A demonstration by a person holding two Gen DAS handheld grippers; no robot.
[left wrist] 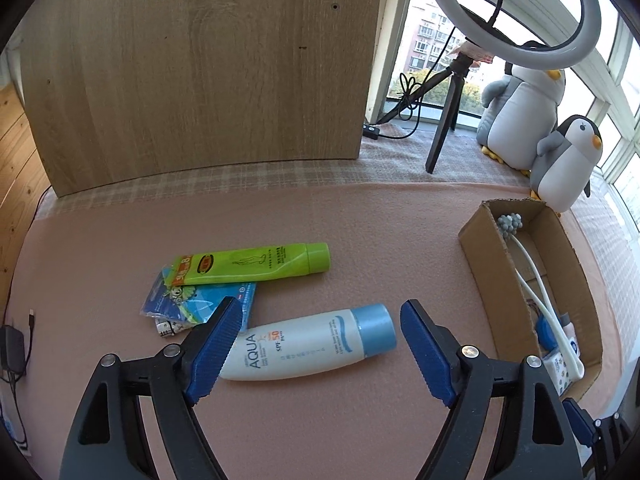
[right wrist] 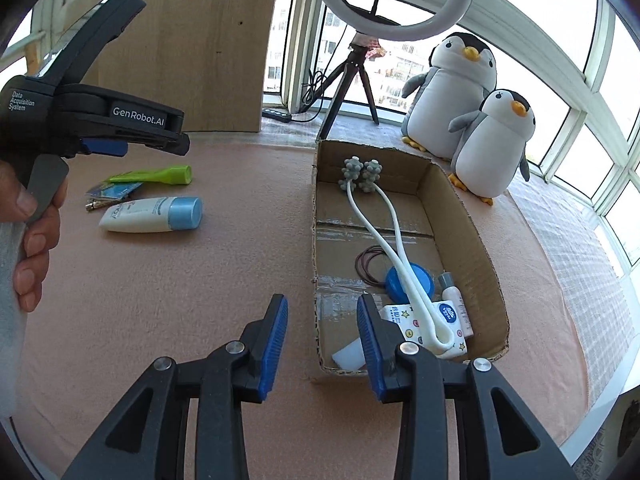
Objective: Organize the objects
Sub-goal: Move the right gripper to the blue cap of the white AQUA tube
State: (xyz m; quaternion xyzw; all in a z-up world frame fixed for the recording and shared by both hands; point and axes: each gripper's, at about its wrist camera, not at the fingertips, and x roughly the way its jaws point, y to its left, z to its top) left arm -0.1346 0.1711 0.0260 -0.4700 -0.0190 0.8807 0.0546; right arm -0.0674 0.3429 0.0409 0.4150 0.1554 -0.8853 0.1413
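sunscreen tube (left wrist: 308, 346): white, blue cap, lying flat | left tongs (left wrist: 320, 312) wide, empty | right tongs (right wrist: 322, 312) narrow, empty

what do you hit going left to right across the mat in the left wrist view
blue snack packets → green tube → white AQUA sunscreen bottle with its blue cap toward the right → cardboard box holding the white massage roller
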